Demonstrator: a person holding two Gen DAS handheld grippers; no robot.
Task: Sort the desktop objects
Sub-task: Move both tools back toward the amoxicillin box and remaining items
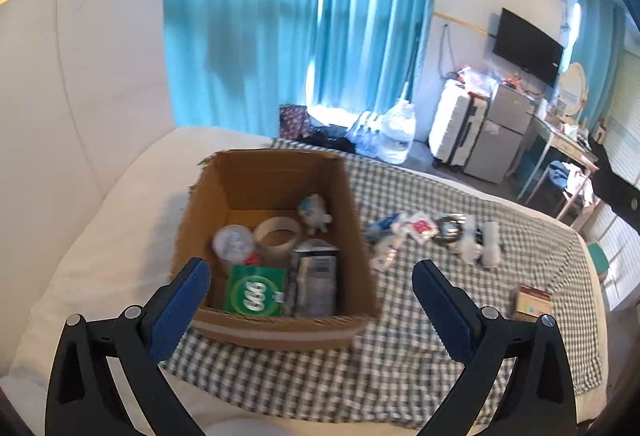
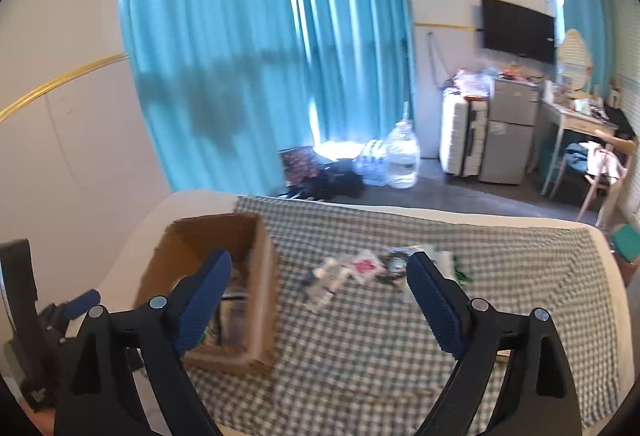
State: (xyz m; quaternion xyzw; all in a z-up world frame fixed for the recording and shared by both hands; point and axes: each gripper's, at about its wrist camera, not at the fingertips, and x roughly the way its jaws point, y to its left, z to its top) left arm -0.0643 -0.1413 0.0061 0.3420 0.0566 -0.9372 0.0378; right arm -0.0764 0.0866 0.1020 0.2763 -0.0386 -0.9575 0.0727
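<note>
A brown cardboard box (image 1: 276, 332) stands on a checked cloth (image 1: 320, 384). Inside it lie a green packet (image 1: 256, 292), a tape roll (image 1: 277, 236), a clear round lid (image 1: 234, 246), a grey packet (image 1: 316, 280) and a small white-blue toy (image 1: 315, 214). My left gripper (image 1: 310, 284) is open and empty, just above the box's near edge. Loose items (image 1: 440, 236) lie on the cloth right of the box, and a small red-brown box (image 1: 532, 302) lies nearer. My right gripper (image 2: 320, 276) is open and empty, above the cloth between the box (image 2: 256, 276) and the loose items (image 2: 360, 268).
The cloth covers a white bed (image 1: 100, 244). Blue curtains (image 1: 280, 28) hang behind. Water bottles (image 2: 400, 156), a suitcase (image 2: 464, 140), a small fridge (image 2: 508, 136), a desk (image 2: 576, 124) and a chair (image 2: 604, 172) stand across the floor. The left gripper shows at the right wrist view's left edge (image 2: 76, 306).
</note>
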